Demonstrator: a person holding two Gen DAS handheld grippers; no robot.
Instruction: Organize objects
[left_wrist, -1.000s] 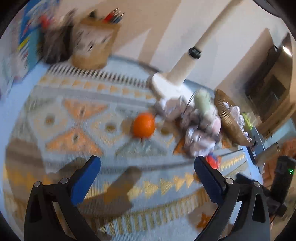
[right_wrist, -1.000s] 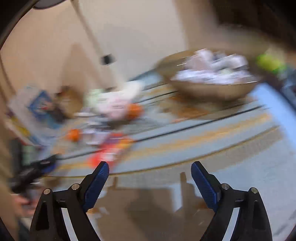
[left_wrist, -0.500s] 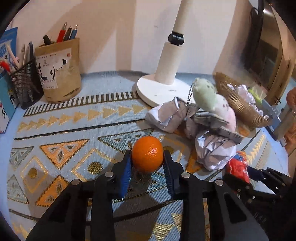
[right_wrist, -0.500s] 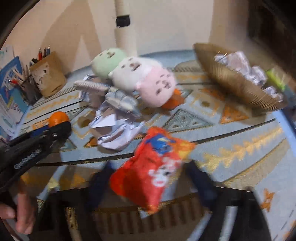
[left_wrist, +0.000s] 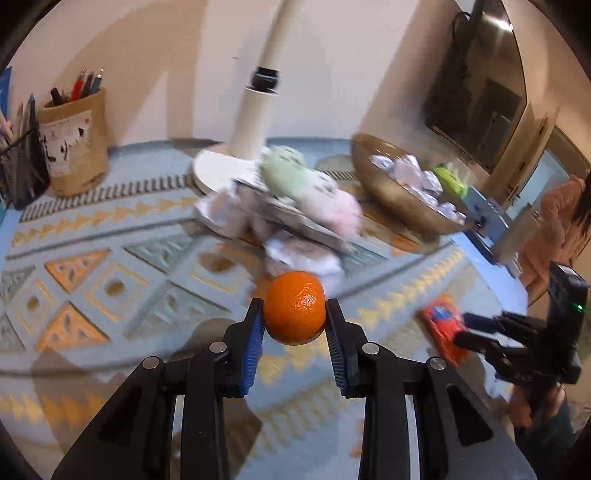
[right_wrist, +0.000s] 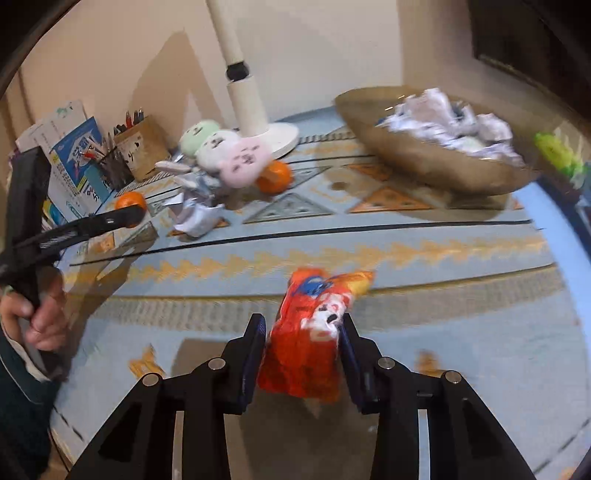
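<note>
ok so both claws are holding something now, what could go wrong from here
1. The orange is round and pinched only at its sides by the left claw; it could roll out.
2. The right claw grips the red snack bag, which is soft, so it may slip or its contents get crushed.
3. The woven bowl is already heaped with crumpled paper; anything dropped in might slide off.

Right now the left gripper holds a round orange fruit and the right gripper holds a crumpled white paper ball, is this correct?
Not quite. The left gripper does hold the round orange fruit, but the right gripper is clamped on a red and orange snack packet, not a paper ball; the right wrist view shows this.
</note>
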